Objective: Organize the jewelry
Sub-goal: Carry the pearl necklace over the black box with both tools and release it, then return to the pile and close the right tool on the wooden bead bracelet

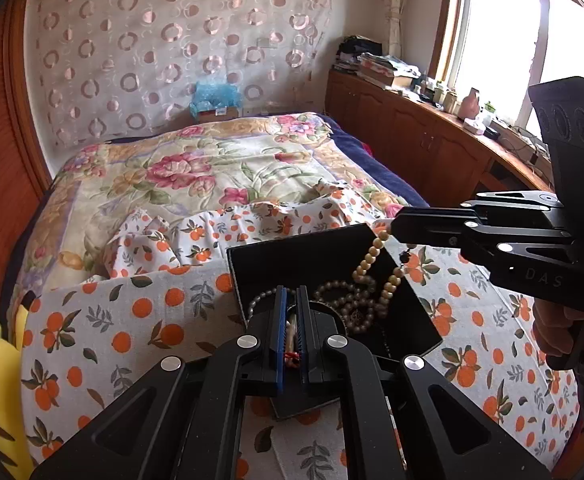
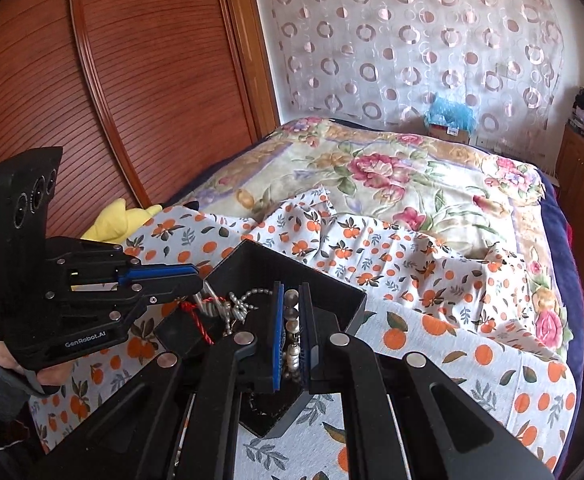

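While a bead strand point(image 1: 376, 268) is pinched by the right gripper point(image 1: 392, 230), hanging into the box point(image 1: 292, 260), a red-corded piece point(image 1: 292, 356) is clamped by the left gripper point(image 1: 291, 320).

A matt black box point(image 1: 304, 268) with smooth walls is seen on a thin cotton-like cloth point(image 1: 104, 320) printed with oranges. Glossy cream beads point(image 1: 376, 264) and duller pearl-grey beads point(image 1: 344, 292) are piled inside it, beside a twisted red cord point(image 2: 196, 316). The left gripper point(image 1: 291, 320) and right gripper point(image 2: 292, 320) are made of matt black plastic with bright metal rivets and ribbed blue rubbery pads. A soft, plush flowered blanket point(image 1: 196, 168) is spread beyond, and glossy ribbed wood is shown on the wardrobe door point(image 2: 132, 80).
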`<state>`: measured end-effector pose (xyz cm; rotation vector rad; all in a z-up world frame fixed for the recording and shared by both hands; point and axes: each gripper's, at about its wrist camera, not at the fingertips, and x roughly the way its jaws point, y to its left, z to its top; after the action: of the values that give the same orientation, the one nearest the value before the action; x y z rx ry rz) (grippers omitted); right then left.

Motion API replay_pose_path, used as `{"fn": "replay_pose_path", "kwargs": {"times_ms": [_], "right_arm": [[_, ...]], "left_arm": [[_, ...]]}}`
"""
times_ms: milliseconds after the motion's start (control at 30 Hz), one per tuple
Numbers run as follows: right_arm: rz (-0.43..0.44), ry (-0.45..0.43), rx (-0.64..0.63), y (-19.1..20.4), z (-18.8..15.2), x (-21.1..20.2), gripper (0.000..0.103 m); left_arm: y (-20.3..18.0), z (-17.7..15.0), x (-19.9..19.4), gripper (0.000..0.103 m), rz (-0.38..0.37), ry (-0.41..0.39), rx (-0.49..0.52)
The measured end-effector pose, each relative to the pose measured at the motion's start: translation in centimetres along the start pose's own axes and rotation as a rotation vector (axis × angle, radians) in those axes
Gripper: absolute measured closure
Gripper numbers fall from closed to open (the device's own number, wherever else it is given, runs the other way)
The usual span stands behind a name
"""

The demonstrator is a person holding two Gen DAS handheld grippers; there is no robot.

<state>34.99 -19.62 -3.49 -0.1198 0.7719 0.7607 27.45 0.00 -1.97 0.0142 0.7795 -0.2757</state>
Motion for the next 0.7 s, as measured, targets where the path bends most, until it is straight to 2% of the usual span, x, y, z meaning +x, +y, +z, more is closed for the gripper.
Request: {"fn": "replay_pose_path", "kwargs": {"times_ms": [200, 333, 467, 567, 667, 700], "right_arm": [[0.004, -0.011, 0.005, 0.2, 0.1, -0.4, 0.094], [0.001, -0.015, 0.006, 0.4, 0.2, -0.7, 0.094], [-0.03, -0.028, 0.004, 1.2, -0.5, -1.7, 0.09], [-0.045, -0.037, -0.007, 2.2, -1.8, -2.8, 0.09], [-0.059, -0.026, -0.006, 3.1, -4.2, -3.7, 0.089], [-0.067, -0.019, -0.008, 3.5, -5.2, -4.0, 0.086]], "left_arm": [[-0.1, -0.2, -0.6, 0.098, 0.007, -0.003, -0.001], [-0.3, -1.0, -1.7, 0.078, 0.02, -0.011, 0.002], [-0.1, -2.5, -3.0, 0.069, 0.018, -0.009, -0.005], [-0.2, -4.3, -4.0, 0.057, 0.012, -0.006, -0.008], [-0.3, -6.5, -4.8, 0.056, 0.01, 0.003, -0.011], [-0.3, -7.2, -5.0, 0.056, 0.009, 0.005, -0.013]]}}
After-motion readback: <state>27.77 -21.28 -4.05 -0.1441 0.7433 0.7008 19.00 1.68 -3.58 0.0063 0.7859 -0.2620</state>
